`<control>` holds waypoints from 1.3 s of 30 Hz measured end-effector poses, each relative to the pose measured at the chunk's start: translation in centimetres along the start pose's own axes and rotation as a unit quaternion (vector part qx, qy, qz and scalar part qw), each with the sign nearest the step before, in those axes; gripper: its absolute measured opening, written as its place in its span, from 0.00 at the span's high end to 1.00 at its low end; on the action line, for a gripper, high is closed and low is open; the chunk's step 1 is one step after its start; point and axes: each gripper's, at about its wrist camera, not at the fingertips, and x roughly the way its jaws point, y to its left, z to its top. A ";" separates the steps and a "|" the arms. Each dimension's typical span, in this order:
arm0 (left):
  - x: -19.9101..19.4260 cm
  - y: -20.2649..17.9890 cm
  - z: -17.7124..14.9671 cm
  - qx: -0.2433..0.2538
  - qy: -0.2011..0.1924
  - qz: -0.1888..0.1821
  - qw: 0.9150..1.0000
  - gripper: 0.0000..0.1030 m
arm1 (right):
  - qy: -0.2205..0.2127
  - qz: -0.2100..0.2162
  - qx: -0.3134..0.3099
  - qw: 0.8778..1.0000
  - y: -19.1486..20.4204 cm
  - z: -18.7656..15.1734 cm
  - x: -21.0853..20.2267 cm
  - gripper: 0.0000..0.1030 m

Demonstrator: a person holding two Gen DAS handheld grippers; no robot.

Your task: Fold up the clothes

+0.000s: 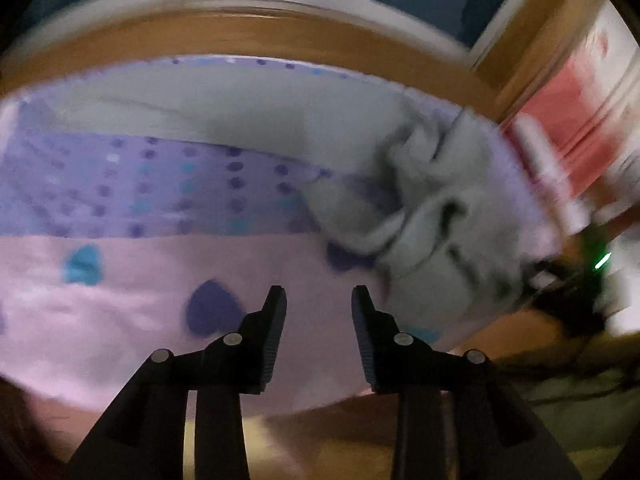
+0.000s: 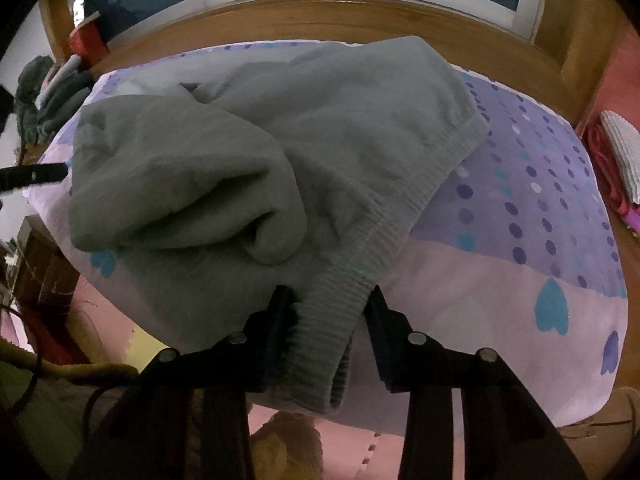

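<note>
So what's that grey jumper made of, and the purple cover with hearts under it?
The grey jumper looks like soft knitted or fleecy fabric, matte and slightly fuzzy, with a ribbed band at its edge. The purple cover looks like thin printed cloth, probably cotton: smooth and flat, with dots and hearts printed on it.

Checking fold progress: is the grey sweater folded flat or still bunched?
Still bunched. The grey sweater lies rumpled on the bedspread, one part rolled over the body, its ribbed hem between the right gripper fingers.
</note>
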 end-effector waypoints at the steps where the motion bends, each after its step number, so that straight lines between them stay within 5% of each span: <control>1: 0.4 1.0 0.6 -0.029 -0.003 -0.037 0.999 0.59 | 0.001 -0.003 0.004 1.000 0.1 0.0 0.0 0.64; 5: 2.8 3.0 3.3 -0.075 0.002 -0.093 0.993 0.57 | 0.007 -0.014 0.035 0.999 0.0 -0.1 0.1 0.63; 13: 7.9 1.3 4.8 -0.060 0.066 -0.051 0.995 0.56 | 0.004 -0.066 0.060 0.996 1.4 -0.7 0.5 0.62; 14: 8.3 1.1 4.7 -0.061 0.067 -0.048 0.995 0.62 | 0.002 -0.073 0.062 0.995 1.6 -0.8 0.6 0.61; 15: 8.7 0.9 4.6 -0.063 0.073 -0.049 0.994 0.85 | 0.000 -0.077 0.063 0.995 1.7 -0.9 0.7 0.61; 17: 9.7 0.6 4.2 -0.068 0.084 -0.051 0.993 0.90 | -0.005 -0.085 0.065 0.994 1.9 -1.0 0.8 0.60; 19: 9.3 -0.1 3.9 -0.055 0.068 -0.040 0.995 0.90 | -0.006 -0.092 0.062 0.994 2.2 -1.2 0.9 0.66; 23: 5.6 -0.4 4.4 -0.055 0.008 -0.017 0.998 0.91 | -0.024 -0.108 0.059 0.992 2.9 -0.4 0.8 0.95; 30: -5.8 4.3 4.6 -0.107 -0.132 0.103 0.980 0.92 | -0.090 -0.210 0.147 0.962 -4.1 1.9 -4.8 0.96; 33: -7.6 6.2 3.6 -0.131 -0.148 0.149 0.969 0.92 | -0.087 -0.285 0.155 0.942 -7.9 2.3 -5.8 0.95; 39: -9.7 11.8 1.2 -0.177 -0.147 0.221 0.948 0.92 | -0.036 -0.347 0.177 0.920 -11.4 0.6 -4.1 0.95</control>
